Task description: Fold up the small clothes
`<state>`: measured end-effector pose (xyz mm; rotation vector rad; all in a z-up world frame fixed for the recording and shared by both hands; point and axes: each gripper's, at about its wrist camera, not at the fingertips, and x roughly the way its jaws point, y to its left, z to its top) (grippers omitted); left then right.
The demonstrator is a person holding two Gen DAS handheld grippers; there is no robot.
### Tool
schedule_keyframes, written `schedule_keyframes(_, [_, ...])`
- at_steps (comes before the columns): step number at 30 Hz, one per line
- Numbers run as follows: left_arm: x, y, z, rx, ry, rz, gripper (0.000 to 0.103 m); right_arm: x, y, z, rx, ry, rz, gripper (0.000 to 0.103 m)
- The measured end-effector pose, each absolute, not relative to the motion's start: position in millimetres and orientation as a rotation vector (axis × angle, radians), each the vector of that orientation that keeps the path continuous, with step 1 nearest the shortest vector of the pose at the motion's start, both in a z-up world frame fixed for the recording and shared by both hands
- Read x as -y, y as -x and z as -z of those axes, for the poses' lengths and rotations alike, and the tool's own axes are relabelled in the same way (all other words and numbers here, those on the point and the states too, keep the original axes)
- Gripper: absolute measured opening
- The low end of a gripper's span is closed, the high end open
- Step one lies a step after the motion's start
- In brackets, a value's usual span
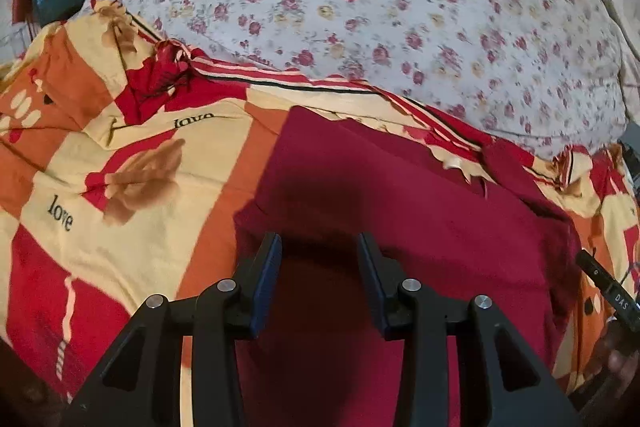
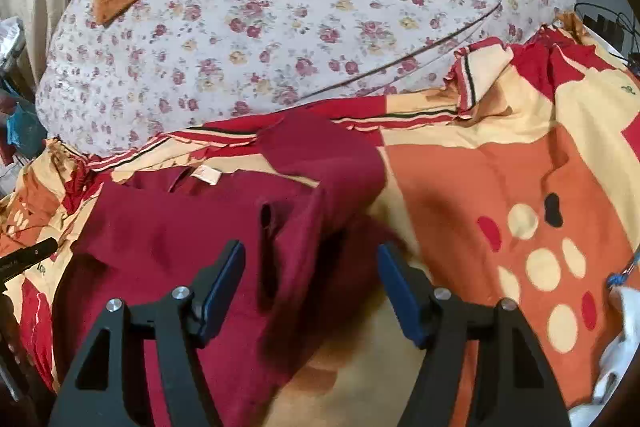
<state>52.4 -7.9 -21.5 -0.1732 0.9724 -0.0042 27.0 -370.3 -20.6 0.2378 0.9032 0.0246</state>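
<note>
Dark red cotton shirt (image 2: 168, 235) spread on patchwork bedcover (image 2: 500, 179), below floral pillow (image 2: 280, 27). Left claw (image 1: 319, 247) and right claw (image 2: 311, 259) agape, empty, above shirt. Likely next: grip sleeve (image 2: 332, 163), fold inward.

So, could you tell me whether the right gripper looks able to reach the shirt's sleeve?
Probably yes: the right gripper is open above the maroon shirt, with its sleeve just ahead, uncovered.

The left tongs (image 1: 319, 247) hang with jaws apart over a dark red garment (image 1: 400, 195), holding nothing. The garment lies spread on a red, orange and cream bedspread (image 1: 120, 155) printed with "love". Beyond it lies a floral sheet (image 1: 360, 7). The right tongs' black tip (image 1: 604, 283) shows at the right edge.
</note>
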Motion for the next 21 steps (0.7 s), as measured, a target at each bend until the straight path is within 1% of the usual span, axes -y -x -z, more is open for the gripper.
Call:
schedule_keyframes(1, [13, -50, 20, -0.971, 0.162, -0.003, 0.019, 369, -24, 22, -0.906, -0.247, -0.039, 0.075])
schedule_keyframes(6, [46, -46, 6, -0.965, 0.094, -0.014, 0.019, 359, -8, 15, -0.92, -0.241, -0.129, 0.075])
schedule_keyframes(8, [63, -46, 2, -0.947, 0.062, 0.0, 0.019, 361, -1, 6, -0.882, -0.229, -0.119, 0.081])
schedule_keyframes(9, [68, -46, 2, -0.943, 0.051, 0.004, 0.019, 364, 1, 2, -0.865, -0.221, -0.105, 0.082])
schedule_keyframes(15, [105, -51, 12, -0.936, -0.07, -0.009, 0.019, 392, 5, -4, -0.849, -0.269, -0.043, 0.083])
schedule_keyframes(21, [108, -53, 24, -0.927, -0.13, -0.01, 0.019, 396, -2, 11, -0.879, -0.257, 0.008, 0.083])
